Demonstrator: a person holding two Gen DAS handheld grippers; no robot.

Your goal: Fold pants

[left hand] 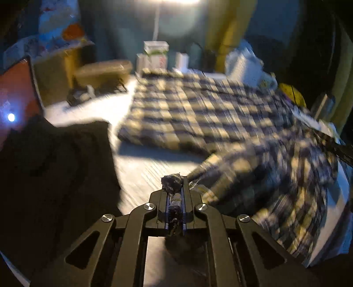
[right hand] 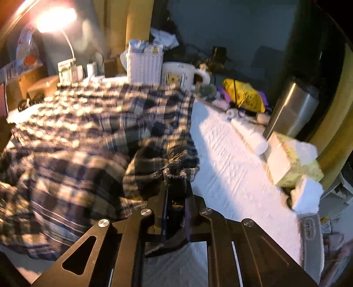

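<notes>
Surface [right hand: 220,150]: pale, with a fine ribbed grain, lit hard by a lamp [right hand: 55,19] at the far end. I judge the grain gives cloth some drag, so it should not slide freely when pulled.

Pants [left hand: 187,110]: plaid cloth, dark and cream checks. The far part lies spread flat on the surface; the near part is bunched and heaped between my two claws. Both views are smeared, so I cannot trace seams, waistband or hems.

Handling, my judgement: light, soft, wholly limp. No stiffness to carry a fold; any unsupported part will sag and drag. Not fragile. Thin weave may slip from a shallow pinch.

Where to hold: at an edge or corner, a gathered tuft deep between the pads, one hold at each end of the same edge so that it lifts level.

Clutter: white basket [right hand: 144,66], mug [right hand: 178,75], steel flask [right hand: 293,106] and tissue box [right hand: 293,159] stand along the right side, near the cloth. A swung fold could catch them.

Right claw [right hand: 175,174]: clenched on a gathered tuft of the pants.

Left claw [left hand: 173,182]: clenched, a dark wad of cloth pinched at its tips, seemingly the pants' edge.
</notes>
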